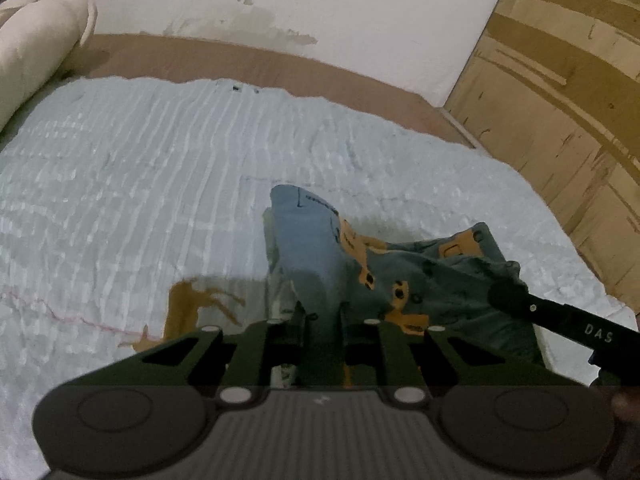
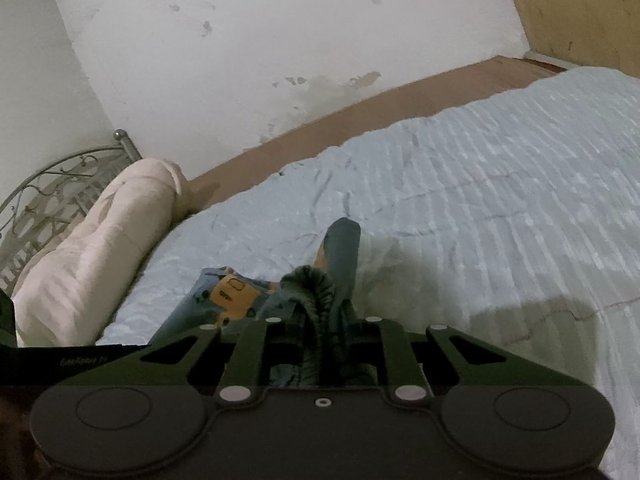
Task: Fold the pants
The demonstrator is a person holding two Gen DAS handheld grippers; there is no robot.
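Observation:
The pants [image 1: 384,264] are small, blue-grey with orange vehicle prints, bunched up over the pale blue quilted bedspread [image 1: 132,184]. My left gripper [image 1: 320,312] is shut on a plain blue fold of the pants that rises between its fingers. My right gripper [image 2: 322,312] is shut on the gathered elastic waistband of the pants [image 2: 316,284]. The right gripper also shows in the left wrist view [image 1: 560,316] as a black bar at the right, touching the cloth.
A rolled cream blanket [image 2: 96,256] lies along the bed's left end by a metal headboard [image 2: 44,192]. A white stained wall [image 1: 280,4] runs behind the bed. A wooden panel [image 1: 560,92] stands at the right. The bedspread has an orange print [image 1: 192,304].

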